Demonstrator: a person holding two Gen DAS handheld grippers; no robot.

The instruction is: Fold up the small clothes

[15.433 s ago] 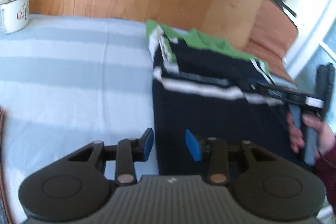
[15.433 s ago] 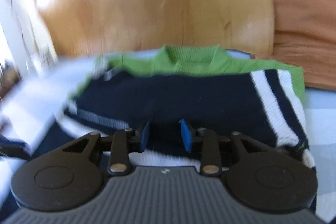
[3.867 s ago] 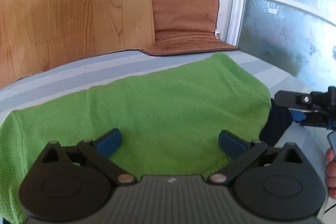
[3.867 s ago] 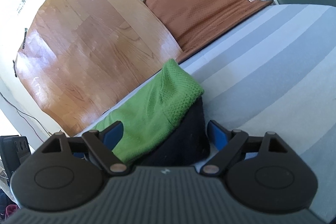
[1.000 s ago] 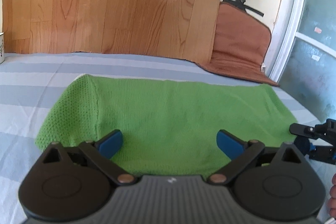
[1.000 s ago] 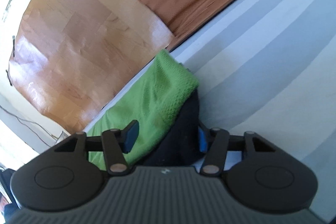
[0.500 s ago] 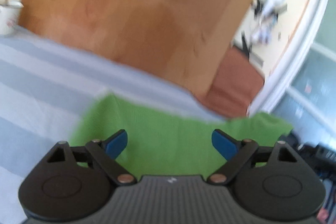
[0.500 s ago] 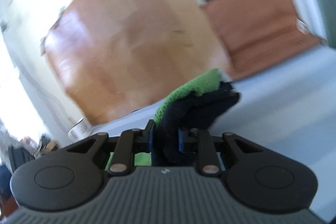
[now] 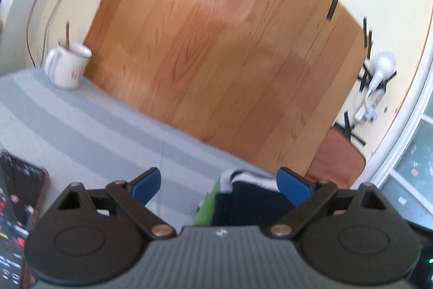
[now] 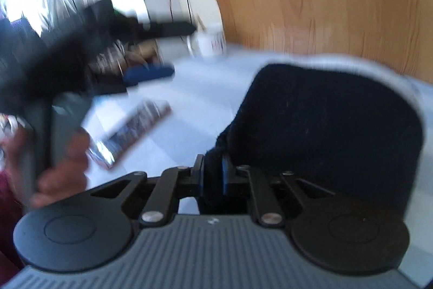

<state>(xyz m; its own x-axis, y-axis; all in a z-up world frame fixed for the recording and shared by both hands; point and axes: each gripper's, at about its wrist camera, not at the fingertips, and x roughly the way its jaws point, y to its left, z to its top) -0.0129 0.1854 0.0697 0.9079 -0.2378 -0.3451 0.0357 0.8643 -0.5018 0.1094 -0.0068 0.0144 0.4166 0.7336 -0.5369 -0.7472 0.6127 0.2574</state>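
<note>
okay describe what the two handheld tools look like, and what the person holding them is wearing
Both match. The left tool and right tool have black linkage arms with metal rivets, blue finger pads, two round black discs and a ribbed grey body with a small white mark. The left tool's handle is grey. A dark red sleeve shows at the wrist.

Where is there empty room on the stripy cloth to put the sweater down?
Bare striped cloth lies between the white mug, the wooden board and the sweater. The near left edge is crowded: a phone-like thing and the left gripper sit there.
</note>
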